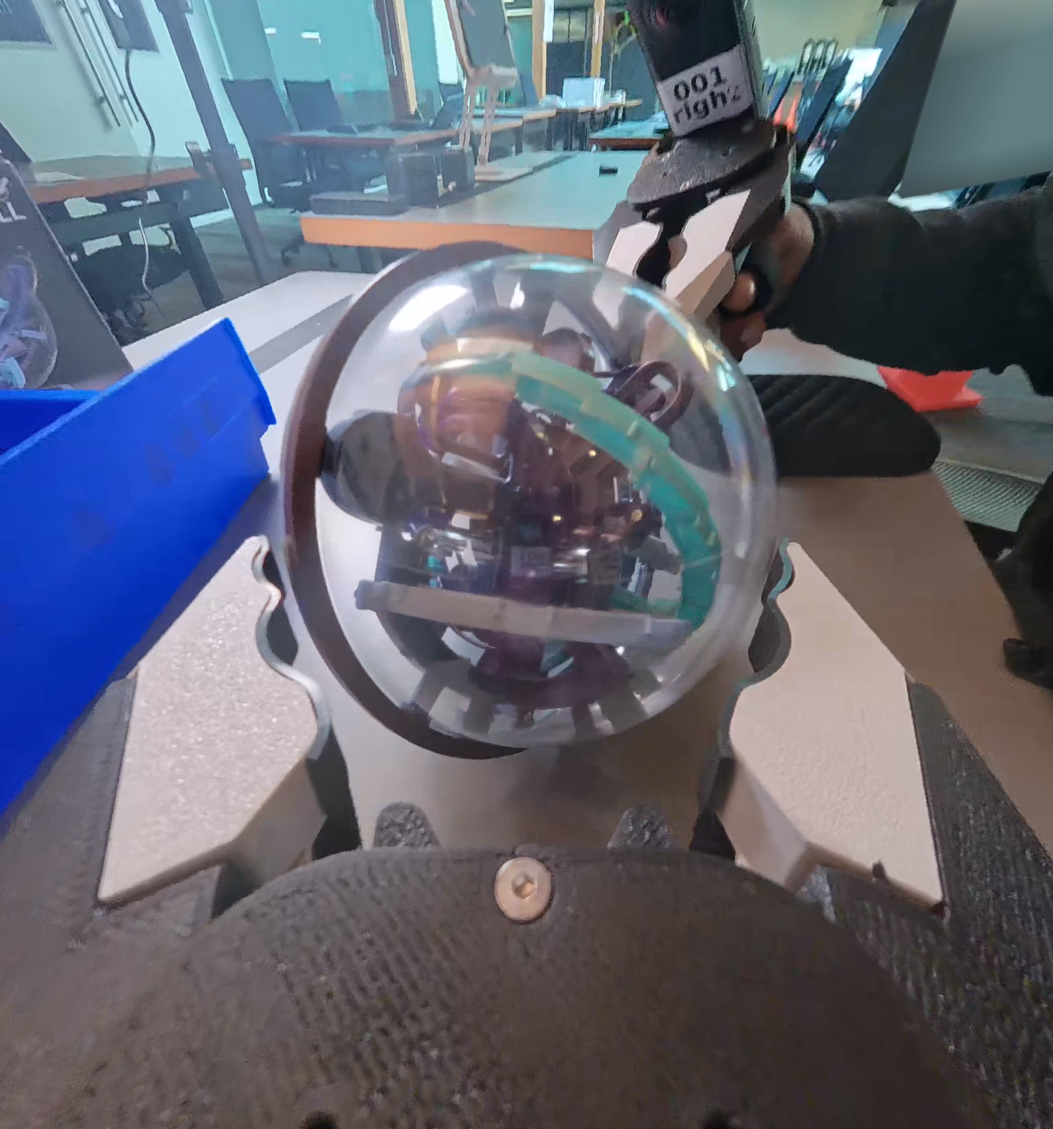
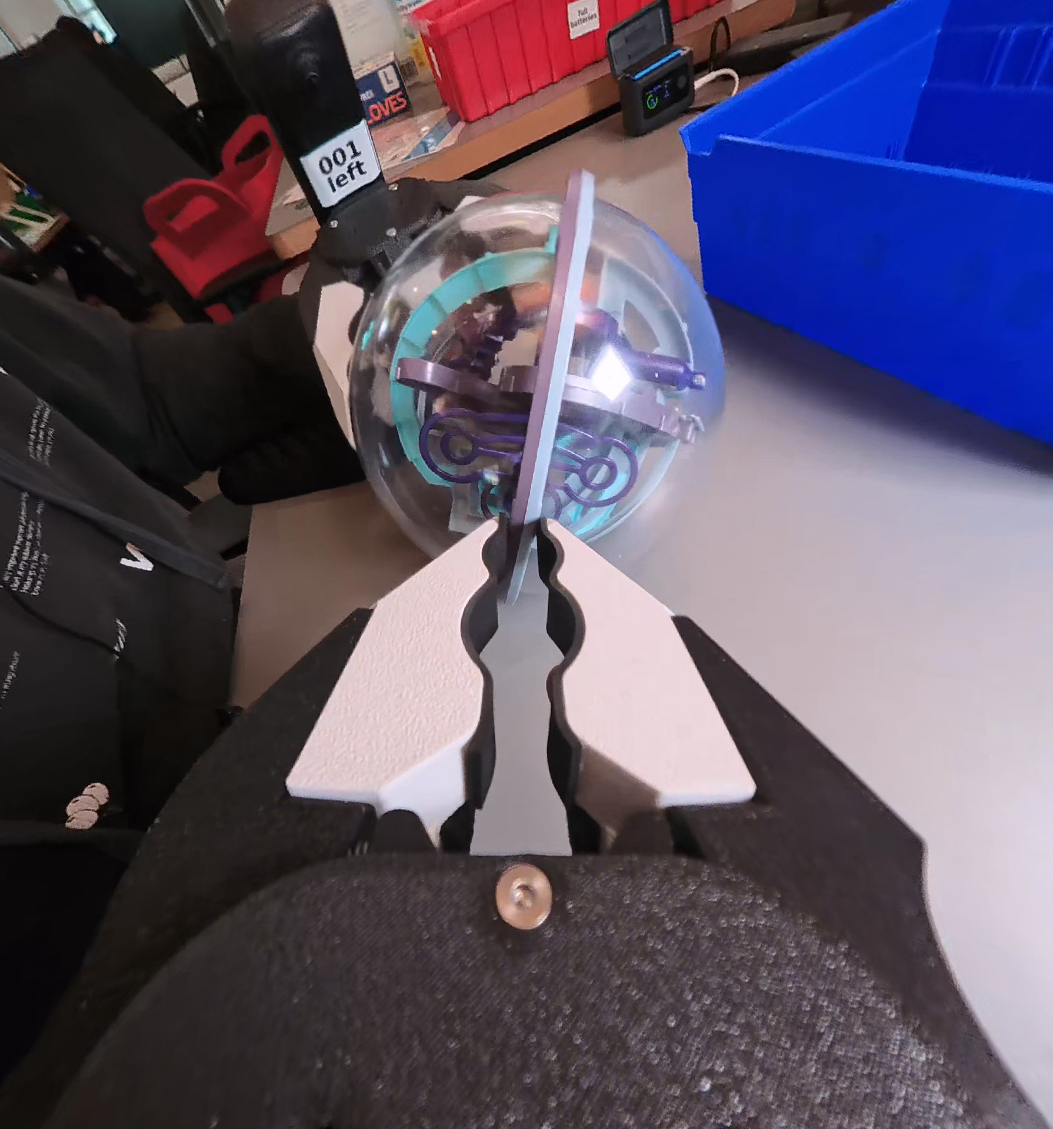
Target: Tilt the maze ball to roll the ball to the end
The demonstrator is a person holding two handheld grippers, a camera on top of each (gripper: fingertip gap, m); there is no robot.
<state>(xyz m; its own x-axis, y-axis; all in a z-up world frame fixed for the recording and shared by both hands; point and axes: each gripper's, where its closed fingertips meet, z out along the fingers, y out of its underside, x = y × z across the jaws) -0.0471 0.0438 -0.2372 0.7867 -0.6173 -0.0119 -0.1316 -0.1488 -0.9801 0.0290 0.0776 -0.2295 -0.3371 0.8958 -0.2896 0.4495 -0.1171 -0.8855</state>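
Fingertips of the right gripper [image 2: 519, 550] pinch the flat purple ring that circles the maze ball [image 2: 536, 372], both pads closed on the ring's edge at its near, lower end. The left gripper [image 1: 527, 586] has its fingers spread wide, one on each side of the clear sphere; its tips sit against the sphere's flanks, though whether the pads truly press cannot be told through the blur. The maze ball is held between the two grippers just above the grey tabletop [image 2: 817, 611], its ring standing nearly upright and tilted a little. Inside the clear shell run a teal curved track [image 1: 634, 440], a grey ramp and purple looped rails; the small ball itself cannot be made out. A black-gloved hand [image 1: 762, 287] grips the right gripper's handle. Just beside the sphere sits a blue plastic bin [image 1: 102, 489]. Farther off stand the puzzle's dark box [image 1: 17, 275], a red bin [image 2: 512, 55] and a small black device with a lit screen [image 2: 655, 91].
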